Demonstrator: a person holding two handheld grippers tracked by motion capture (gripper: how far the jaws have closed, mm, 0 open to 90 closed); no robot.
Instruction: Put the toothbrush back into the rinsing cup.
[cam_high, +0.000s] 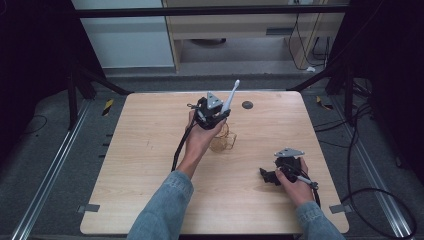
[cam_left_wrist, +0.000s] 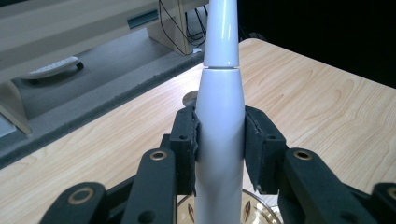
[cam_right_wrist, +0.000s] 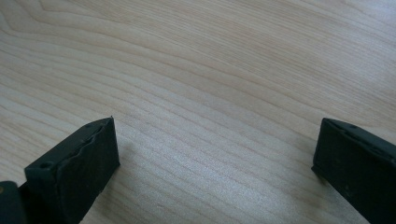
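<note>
1. The left gripper view, closest in, shows what the high view cannot: the black pads of the left gripper press on both sides of a white electric toothbrush, clamped around its thick handle just below the seam where the narrower neck begins. Under the handle, at the bottom edge, sits the rim of an amber glass cup with a leaf pattern.
2. The right gripper view looks down at bare wood grain; the jaws of the right gripper stand wide apart with nothing between them.
3. The high view gives the layout. The right gripper rests low near the table's near right corner, held in the person's right hand, well apart from the toothbrush.
4. Farther in, near the table's middle, the left hand holds the left gripper raised, with the toothbrush rising from it, tilted up and away, brush head topmost. The cup stands on the table just beside that hand, below the gripper.
5. The wooden table is pale, with a small dark round disc near its far edge.
6. Beyond lie grey floor, metal rails at both sides, loose cables at the right, and light cabinets at the back.
</note>
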